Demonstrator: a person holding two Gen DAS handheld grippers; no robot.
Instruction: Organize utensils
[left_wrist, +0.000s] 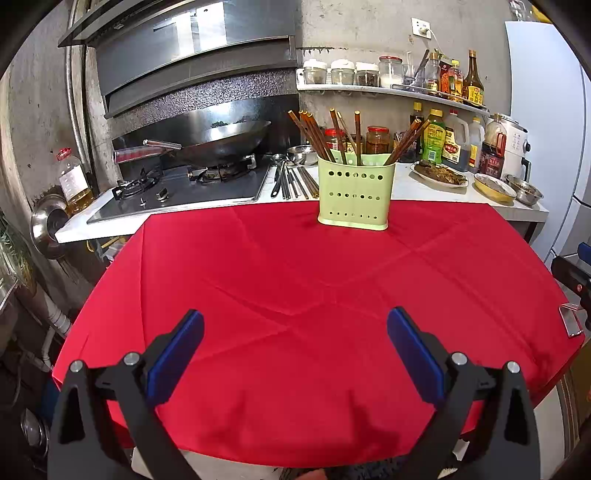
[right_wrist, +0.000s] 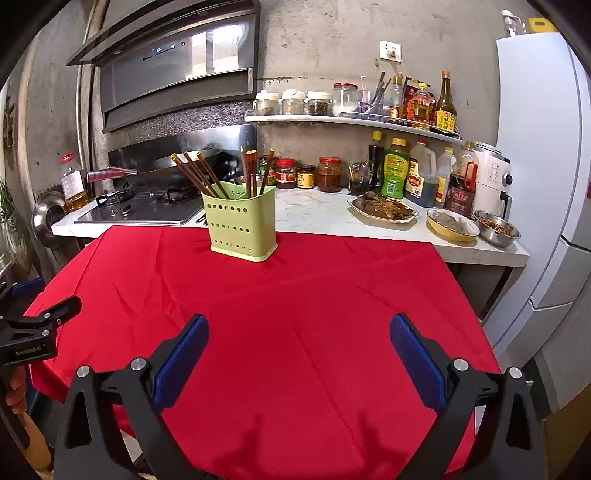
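Two blue-padded fingers of the left claw (left_wrist: 295, 354) stand spread wide over the red tablecloth (left_wrist: 295, 280) in the left wrist view, with nothing between them. Straight ahead of the claw, well apart at the far edge of the cloth, stands the green holder (left_wrist: 355, 191) with brown chopsticks (left_wrist: 317, 134) fanned upright in it, probably so the ends stay easy to grab. Beyond the holder and a little left, loose metal utensils (left_wrist: 291, 181) lie flat on the counter beside the stove (left_wrist: 184, 188); these look not yet sorted. In the right wrist view, the right claw (right_wrist: 300, 356) is likewise spread and empty above the cloth, the holder (right_wrist: 242, 221) ahead and to its left, and the left claw (right_wrist: 37, 325) off to its left side.
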